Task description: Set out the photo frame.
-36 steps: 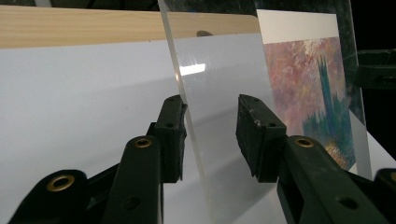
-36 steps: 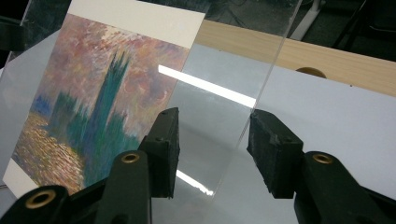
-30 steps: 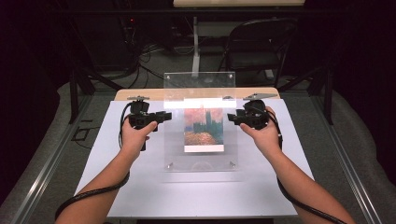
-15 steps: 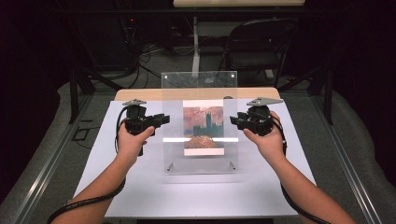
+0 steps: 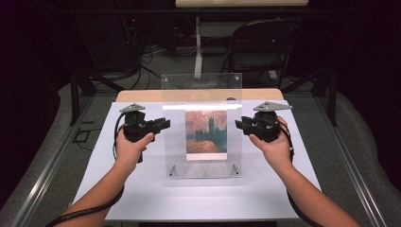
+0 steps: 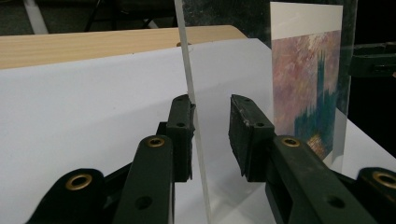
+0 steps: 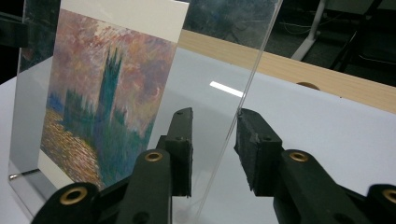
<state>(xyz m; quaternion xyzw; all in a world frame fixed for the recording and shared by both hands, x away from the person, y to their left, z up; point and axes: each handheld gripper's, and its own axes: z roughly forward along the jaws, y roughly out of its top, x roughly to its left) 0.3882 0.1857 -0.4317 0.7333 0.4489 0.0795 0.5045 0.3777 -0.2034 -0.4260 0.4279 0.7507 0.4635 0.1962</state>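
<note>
A clear acrylic picture frame (image 5: 203,90) stands upright on the white table sheet (image 5: 198,198). It holds a print (image 5: 205,132) of a dusky tower over water. My left gripper (image 5: 165,125) is at the frame's left edge and my right gripper (image 5: 239,125) at its right edge. In the left gripper view the panel edge (image 6: 187,60) runs between the jaws of the left gripper (image 6: 212,121), close to one pad, with a gap to the other. In the right gripper view the panel edge (image 7: 263,46) passes between the parted jaws of the right gripper (image 7: 215,126), beside the print (image 7: 107,93).
The white sheet covers a wooden table whose far edge (image 5: 142,96) shows behind the frame. A folding chair (image 5: 265,47) and cables stand on the floor beyond. Bare sheet lies in front of the frame and to both sides.
Both hands have drawn slightly nearer to me along the frame's edges. The bright reflection across the panel has gone, so the frame's tilt has shifted a little.
</note>
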